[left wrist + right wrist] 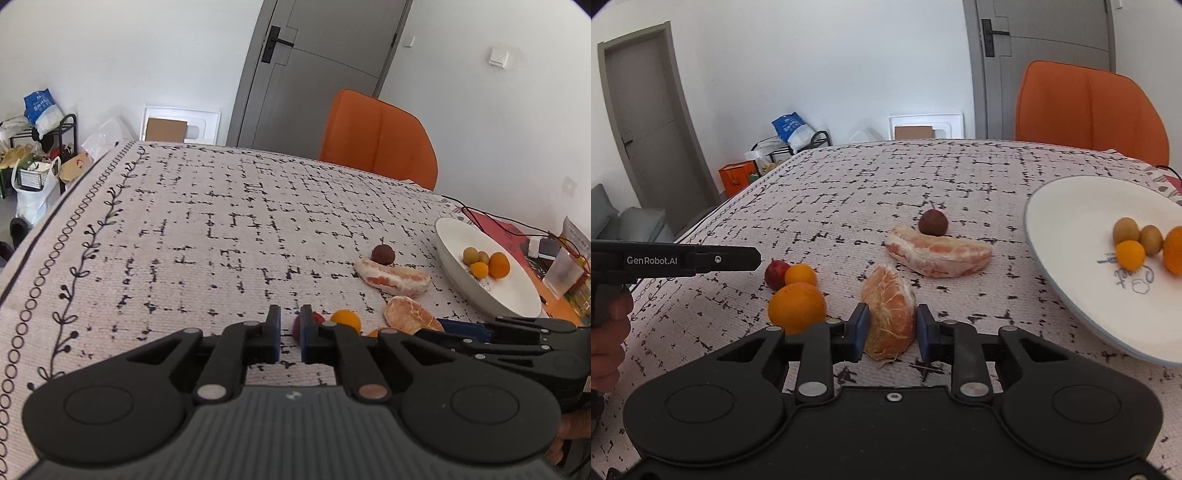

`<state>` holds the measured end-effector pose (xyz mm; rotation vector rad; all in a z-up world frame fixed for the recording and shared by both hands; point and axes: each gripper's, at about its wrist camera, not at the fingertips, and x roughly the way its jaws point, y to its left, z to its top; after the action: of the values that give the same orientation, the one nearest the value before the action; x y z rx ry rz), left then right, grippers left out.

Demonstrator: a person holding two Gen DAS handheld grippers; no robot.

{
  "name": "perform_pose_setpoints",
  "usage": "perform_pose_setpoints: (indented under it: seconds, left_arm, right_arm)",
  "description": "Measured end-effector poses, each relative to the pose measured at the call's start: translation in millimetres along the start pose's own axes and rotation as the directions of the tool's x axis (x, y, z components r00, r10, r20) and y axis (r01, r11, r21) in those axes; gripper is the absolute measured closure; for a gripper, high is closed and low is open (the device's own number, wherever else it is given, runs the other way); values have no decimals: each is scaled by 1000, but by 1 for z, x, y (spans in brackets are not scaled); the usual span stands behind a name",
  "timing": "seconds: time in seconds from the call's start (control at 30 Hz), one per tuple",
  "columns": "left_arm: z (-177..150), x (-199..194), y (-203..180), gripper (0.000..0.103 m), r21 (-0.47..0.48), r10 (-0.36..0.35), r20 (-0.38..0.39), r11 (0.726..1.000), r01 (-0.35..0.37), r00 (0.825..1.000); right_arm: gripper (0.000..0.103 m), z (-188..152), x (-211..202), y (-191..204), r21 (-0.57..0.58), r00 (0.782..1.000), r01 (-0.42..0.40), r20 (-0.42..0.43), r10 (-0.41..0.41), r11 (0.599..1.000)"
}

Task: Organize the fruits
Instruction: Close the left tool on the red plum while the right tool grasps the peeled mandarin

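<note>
My right hand-held gripper [890, 330] straddles the peeled segment [889, 314] near the worktop's near edge, jaws apart, so I'd squeeze gently; left hand-held gripper [290, 334] nearly closed, empty.

We see white walls [110, 55], a grey door [306, 74] with a black handle, an orange chair [376, 140] behind the patterned tablecloth [203, 229], a cluttered black rack [55, 136] in the corner, and a second grey door [650, 122] at left.
</note>
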<state>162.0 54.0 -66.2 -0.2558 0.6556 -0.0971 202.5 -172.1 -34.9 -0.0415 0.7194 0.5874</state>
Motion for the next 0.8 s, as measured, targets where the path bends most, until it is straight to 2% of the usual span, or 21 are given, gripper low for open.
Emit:
perform_pose_setpoints:
  seconds: [0.03,0.3,0.4,0.43,0.63,0.77,0.8]
  left_arm:
    - [0,1,-2,95,1,-3,-2,1000,3,1000]
    - [-4,12,-9,68,0,9,-7,1000,-9,1000]
    - [-5,14,-7,56,-6,20,8,1000,-20,1000]
    - [-5,14,-6,55,-12,24,12,1000,-24,1000]
    - [-5,18,5,56,-48,18,24,999,-16,1000]
    - [-5,17,3,83,-42,-31,17,999,32,999]
    - [-5,16,1,84,-39,-33,13,999,34,999]
  right_arm:
    - [78,-1,-1,-1,3,1000,7,1,-7,1000]
    - [77,-5,-11,-10,20,1000,28,-4,-28,999]
    - [75,-6,-11,-11,22,1000,25,-4,-25,999]
    - [73,-6,-11,-11,22,1000,24,-2,-24,999]
    - [70,-5,-8,-8,12,1000,21,3,-21,1000]
    - [68,-4,-6,-4,7,1000,19,2,-19,1000]
    - [64,-3,-5,-3,3,1000,18,3,-18,1000]
